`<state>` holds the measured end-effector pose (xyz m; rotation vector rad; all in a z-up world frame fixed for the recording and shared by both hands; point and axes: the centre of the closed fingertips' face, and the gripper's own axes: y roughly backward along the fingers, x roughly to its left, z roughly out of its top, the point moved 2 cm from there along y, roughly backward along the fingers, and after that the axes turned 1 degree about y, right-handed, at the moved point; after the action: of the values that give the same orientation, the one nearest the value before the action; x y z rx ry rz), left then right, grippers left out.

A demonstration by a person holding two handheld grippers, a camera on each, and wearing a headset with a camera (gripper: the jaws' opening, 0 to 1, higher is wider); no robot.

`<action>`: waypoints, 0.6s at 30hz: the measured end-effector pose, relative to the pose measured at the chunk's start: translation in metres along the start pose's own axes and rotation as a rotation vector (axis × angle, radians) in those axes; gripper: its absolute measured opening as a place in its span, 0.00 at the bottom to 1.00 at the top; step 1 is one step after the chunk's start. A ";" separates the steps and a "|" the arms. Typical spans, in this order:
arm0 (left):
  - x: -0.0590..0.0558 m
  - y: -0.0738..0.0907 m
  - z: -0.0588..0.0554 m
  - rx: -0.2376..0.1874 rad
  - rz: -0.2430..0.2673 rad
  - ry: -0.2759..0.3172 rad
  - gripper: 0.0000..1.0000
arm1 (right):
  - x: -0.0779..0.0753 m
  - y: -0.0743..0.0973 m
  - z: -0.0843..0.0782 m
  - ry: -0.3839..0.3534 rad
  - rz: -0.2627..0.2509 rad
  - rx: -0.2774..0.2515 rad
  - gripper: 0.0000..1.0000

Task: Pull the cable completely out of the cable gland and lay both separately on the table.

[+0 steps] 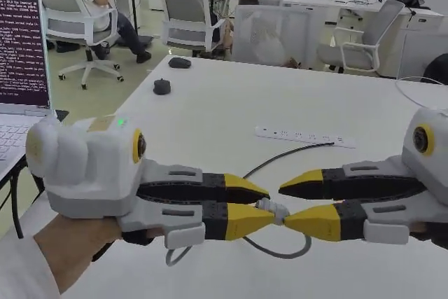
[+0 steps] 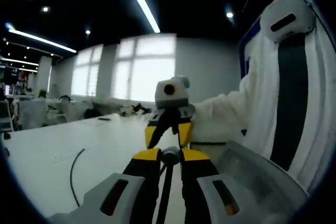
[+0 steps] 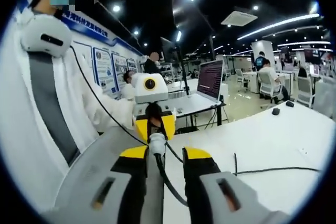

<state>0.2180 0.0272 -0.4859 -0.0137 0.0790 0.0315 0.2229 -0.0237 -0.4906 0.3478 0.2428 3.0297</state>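
Your left hand (image 1: 70,250), lower left of the frame, carries the left gripper (image 1: 271,204) level, its jaws pinched on the cable gland (image 2: 170,155) at mid-frame. Opposite, the right gripper (image 1: 283,204) sits tip to tip with it, jaws apart astride the cable (image 1: 280,255), clamping nothing. Close them on the cable just beside the gland, then draw straight along its axis, hands level, so nothing kinks. Beyond, the cable's far run crosses the table (image 1: 231,103) toward a power strip (image 1: 304,136).

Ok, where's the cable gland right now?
Head view, lower centre: the cable gland sits above the table between the facing tips of the left gripper and right gripper.
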 end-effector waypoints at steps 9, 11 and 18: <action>-0.006 -0.003 0.013 -0.052 -0.035 -0.087 0.14 | 0.015 -0.006 -0.003 -0.220 0.143 -0.069 0.21; -0.008 -0.004 0.014 -0.052 -0.044 -0.095 0.14 | 0.019 -0.006 -0.001 -0.229 0.168 -0.081 0.14; -0.013 -0.006 0.015 -0.053 -0.064 -0.124 0.14 | 0.025 -0.008 0.000 -0.320 0.206 -0.086 0.13</action>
<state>0.2066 0.0209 -0.4699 -0.0675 -0.0462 -0.0297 0.1991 -0.0137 -0.4859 0.8885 0.0561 3.1033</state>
